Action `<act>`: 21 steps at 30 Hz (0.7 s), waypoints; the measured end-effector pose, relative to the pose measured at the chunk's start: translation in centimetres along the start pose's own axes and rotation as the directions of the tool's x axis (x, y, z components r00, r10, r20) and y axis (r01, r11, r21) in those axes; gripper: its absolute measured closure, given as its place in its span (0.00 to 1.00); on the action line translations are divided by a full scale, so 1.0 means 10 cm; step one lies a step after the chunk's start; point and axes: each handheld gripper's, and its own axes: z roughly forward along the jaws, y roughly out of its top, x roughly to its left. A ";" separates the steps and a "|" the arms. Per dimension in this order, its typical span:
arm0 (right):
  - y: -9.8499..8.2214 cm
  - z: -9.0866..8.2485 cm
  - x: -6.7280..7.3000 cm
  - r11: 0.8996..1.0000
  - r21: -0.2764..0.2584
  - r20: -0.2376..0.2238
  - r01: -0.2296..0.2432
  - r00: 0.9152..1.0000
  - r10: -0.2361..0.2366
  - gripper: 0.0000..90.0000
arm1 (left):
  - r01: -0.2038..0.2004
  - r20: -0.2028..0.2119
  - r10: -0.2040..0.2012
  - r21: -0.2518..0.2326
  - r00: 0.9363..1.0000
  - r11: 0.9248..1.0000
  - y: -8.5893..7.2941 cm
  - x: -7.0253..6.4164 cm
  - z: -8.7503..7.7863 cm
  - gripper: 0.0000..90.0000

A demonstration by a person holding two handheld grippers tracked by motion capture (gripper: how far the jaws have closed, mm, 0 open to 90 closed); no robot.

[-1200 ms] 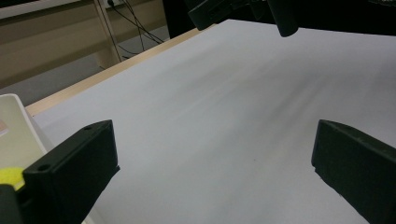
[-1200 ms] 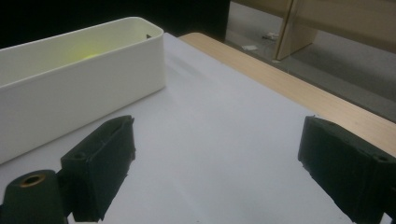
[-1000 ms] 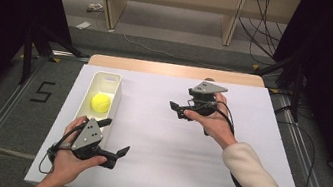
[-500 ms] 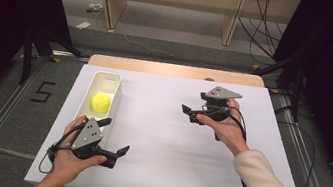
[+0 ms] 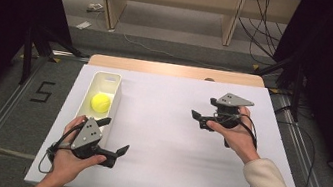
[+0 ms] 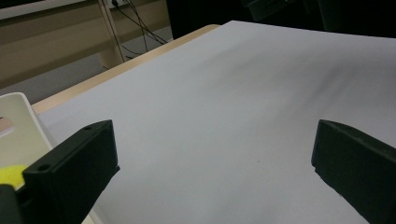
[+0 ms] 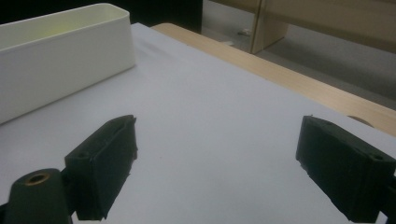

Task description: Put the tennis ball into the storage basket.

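Looking down in the high view, the yellow ball (image 5: pixel 100 102) lies in the white bin (image 5: pixel 106 79) at centre left; the left gripper (image 5: pixel 113 137), lower left, and the right gripper (image 5: pixel 205 109), centre right, both gape empty. In the left gripper view, ball at lower left edge, jaws apart. In the right gripper view, bin upper left, jaws apart after narrowing slightly, nothing between.

You have a yellow ball (image 5: pixel 100 103), probably a tennis ball, lying loose in the white bin (image 5: pixel 107 80), about midway along it; that long, narrow bin stands upright along the left edge of the white table (image 5: pixel 172 140)
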 end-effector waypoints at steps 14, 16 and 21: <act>-0.21 -0.23 -0.08 1.000 0.013 0.027 -0.023 0.999 0.022 0.15 | 0.002 -0.001 -0.002 0.000 1.000 1.000 0.00 0.00 0.01 0.00; -0.23 -0.25 -0.08 1.000 0.014 0.031 -0.025 0.999 0.024 0.15 | 0.002 -0.001 -0.002 0.000 1.000 1.000 0.00 0.00 0.01 0.00; -0.29 -0.30 -0.08 0.999 0.019 0.034 -0.027 0.999 0.026 0.15 | 0.004 -0.003 -0.004 0.001 1.000 1.000 0.00 0.00 0.00 0.00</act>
